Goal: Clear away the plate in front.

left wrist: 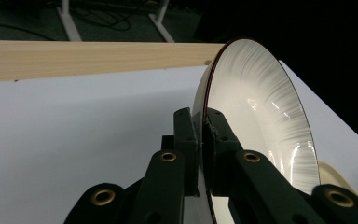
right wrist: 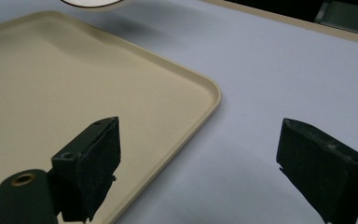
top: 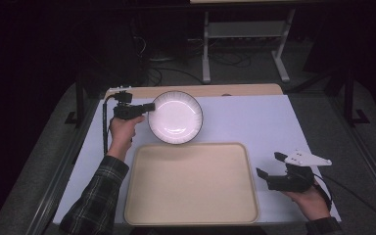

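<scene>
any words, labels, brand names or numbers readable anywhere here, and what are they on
None: no readable text in any view.
plate: white with a dark rim, only fine radial lines, no writing.
tray: plain cream, unmarked.
left gripper, shut on the plate's rim: bare black jaws, brass rivets.
right gripper, open: no label.

The room around the table (top: pixel 254 117) is very dark, almost black, while the white table top is lit evenly from above. In the high view the plate (top: pixel 175 117) is overexposed, its centre glows white and the detail is lost. In the left gripper view the same plate carries bright streaks of glare (near its lower rim). The tray (right wrist: pixel 121 84) in the right gripper view throws a soft shadow; the near jaws look a little blurred and grainy.
</scene>
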